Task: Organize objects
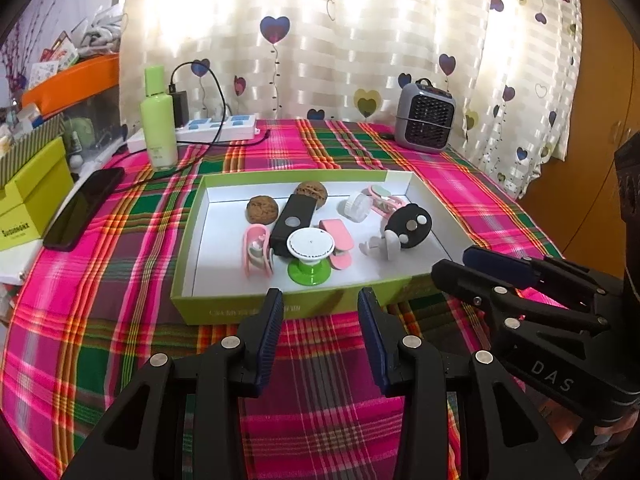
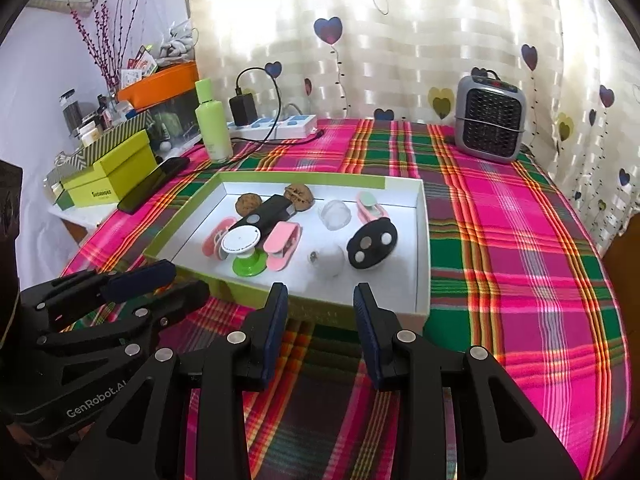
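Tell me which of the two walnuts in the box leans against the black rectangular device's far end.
The back walnut, touching the black device at its far end. The other walnut sits apart, to the device's left.

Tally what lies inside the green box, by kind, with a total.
Walnuts: 2
Pink clips: 3
Black pieces: 2
Green-based white disc: 1
Clear round jar: 1
White piece: 1
Total in the box: 10
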Demonstrator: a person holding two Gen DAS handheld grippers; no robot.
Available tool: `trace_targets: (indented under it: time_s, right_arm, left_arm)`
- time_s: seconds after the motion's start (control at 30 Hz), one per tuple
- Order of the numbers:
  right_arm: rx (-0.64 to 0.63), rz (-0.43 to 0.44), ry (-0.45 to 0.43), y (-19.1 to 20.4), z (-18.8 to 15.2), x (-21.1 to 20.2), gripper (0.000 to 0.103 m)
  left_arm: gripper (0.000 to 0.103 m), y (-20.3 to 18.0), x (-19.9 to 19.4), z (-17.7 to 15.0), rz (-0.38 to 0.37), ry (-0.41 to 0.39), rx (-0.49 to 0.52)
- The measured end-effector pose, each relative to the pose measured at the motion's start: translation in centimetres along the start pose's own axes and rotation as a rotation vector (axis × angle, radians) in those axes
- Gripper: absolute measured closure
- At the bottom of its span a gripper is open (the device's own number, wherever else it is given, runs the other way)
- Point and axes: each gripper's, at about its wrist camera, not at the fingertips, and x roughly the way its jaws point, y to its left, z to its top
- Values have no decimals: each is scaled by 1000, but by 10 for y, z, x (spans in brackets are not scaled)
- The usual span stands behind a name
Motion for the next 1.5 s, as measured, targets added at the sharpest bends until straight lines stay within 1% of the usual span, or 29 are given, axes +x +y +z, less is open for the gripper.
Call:
trace_targets:
  time_s: [0.07,0.13,0.27,0.53,0.6,0.63,0.77,0.87,1.03,1.2,1.43,1.5]
  right_arm:
    - [8,2,5,0,-4,-2,64]
    - [4,-2,11,1,-8,-3,56]
    - [-10,-6,26,6,-18,-6,55]
    - [21,-29,66,4,-33,-5,53]
    - [31,-49,76,2,-34,-3,49]
    - [36,-53,79,1,-35,-3,47]
    - [48,-61,96,-2,-37,-1,46]
    - [45,-71,112,-2,-38,2,46]
    - [47,-105,133,-4,-38,6,46]
    - [64,-115,153,-8,-39,9,46]
    - [20,-173,171,-1,-40,12,46]
    - [20,-174,171,-1,-40,12,45]
  left_arm:
    - [66,-1,-1,-4,-4,6,-3]
    - [66,-1,-3,-8,-3,10,-8]
    - [66,-1,-3,-16,8,31,-8]
    - [65,2,-1,-29,27,65,-13]
    - [59,2,-1,-30,31,70,-16]
    - [59,3,0,-31,37,75,-16]
    - [58,5,2,-32,47,84,-26]
    - [55,5,6,-32,54,106,-28]
    - [54,9,12,-33,63,135,-49]
    - [51,7,13,-33,66,139,-40]
    - [50,4,14,-33,88,147,-24]
    - [49,4,15,-34,94,149,-20]
